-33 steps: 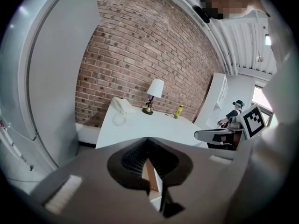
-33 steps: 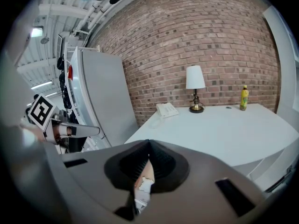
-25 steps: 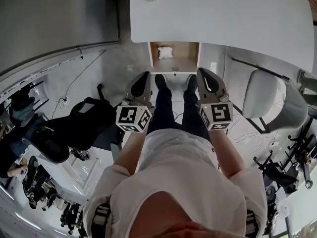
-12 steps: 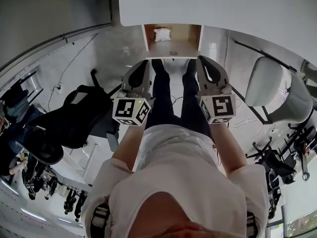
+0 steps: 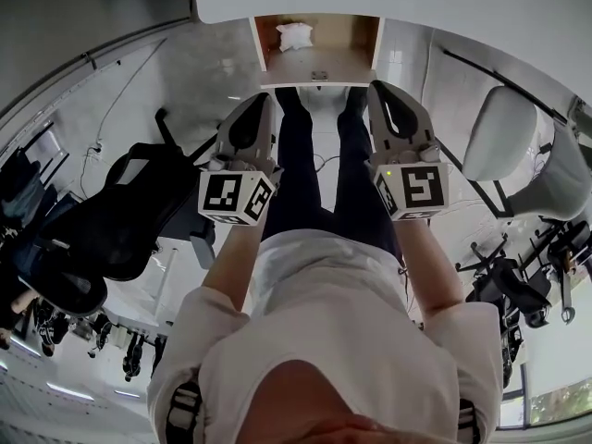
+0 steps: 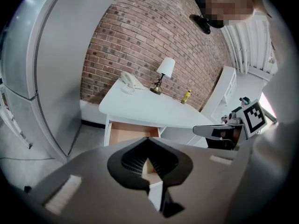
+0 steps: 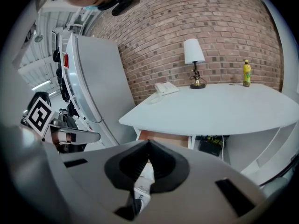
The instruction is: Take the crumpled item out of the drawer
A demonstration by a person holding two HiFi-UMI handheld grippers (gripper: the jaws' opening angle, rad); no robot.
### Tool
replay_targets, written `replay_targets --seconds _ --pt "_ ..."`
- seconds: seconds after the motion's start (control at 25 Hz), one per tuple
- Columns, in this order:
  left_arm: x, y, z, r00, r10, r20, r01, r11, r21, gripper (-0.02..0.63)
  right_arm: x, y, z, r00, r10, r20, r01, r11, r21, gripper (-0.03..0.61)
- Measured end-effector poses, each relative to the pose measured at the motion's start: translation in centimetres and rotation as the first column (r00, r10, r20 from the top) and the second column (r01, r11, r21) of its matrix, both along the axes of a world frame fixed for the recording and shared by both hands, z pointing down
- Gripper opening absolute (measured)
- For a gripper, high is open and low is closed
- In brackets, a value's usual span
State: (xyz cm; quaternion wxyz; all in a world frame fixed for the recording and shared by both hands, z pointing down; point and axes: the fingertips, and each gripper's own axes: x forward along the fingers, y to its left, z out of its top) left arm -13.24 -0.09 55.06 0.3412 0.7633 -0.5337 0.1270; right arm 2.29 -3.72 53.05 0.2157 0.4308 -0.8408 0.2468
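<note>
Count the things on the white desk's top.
3: a telephone at the left, a lamp in the middle, a yellow bottle at the right. None seem hidden.

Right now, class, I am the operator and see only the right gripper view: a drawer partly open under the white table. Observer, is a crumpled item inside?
Observer: Yes. The head view shows a white crumpled item lying in the open drawer, left of its middle.
Operator: Does the other hand carry anything?
Observer: No. Its own view shows the left hand-held gripper with jaws together and nothing between them.
Operator: Is either one inside the drawer?
Observer: No. In the head view it and the right hand-held gripper flank the person's legs, short of the drawer.
</note>
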Motion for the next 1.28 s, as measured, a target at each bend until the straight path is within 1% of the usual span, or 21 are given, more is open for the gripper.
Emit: replay_targets --seconds 0.32,0.64,0.8,1.08,1.28 --pt "0.2 0.4 2.3 1.0 0.001 -0.006 -0.001 1.0 -0.004 0.009 -0.5 1.2 2.7 1.0 -0.02 -0.003 0.02 0.999 -0.031 0.006" --pt "-0.1 1.1 5.1 1.0 0.001 -0.004 -0.001 0.999 -0.032 0.009 -0.8 1.7 5.3 1.0 -0.02 -0.012 0.02 0.998 -0.052 0.006" --pt "0.0 1.4 6.8 1.0 0.004 -0.019 -0.005 0.999 -0.041 0.009 -0.9 1.9 7.0 1.0 -0.022 -0.015 0.021 0.998 -0.063 0.006" --pt "-0.5 1.7 9.3 1.0 -0.001 -0.008 0.0 0.998 -0.059 0.009 -1.5 2.0 8.9 0.999 -0.033 -0.013 0.032 0.997 -0.071 0.006" --pt "-0.1 1.8 10.6 1.0 0.014 -0.001 -0.014 0.997 -0.07 0.009 -1.6 2.6 10.1 1.0 -0.028 -0.008 0.028 0.996 -0.083 0.006"
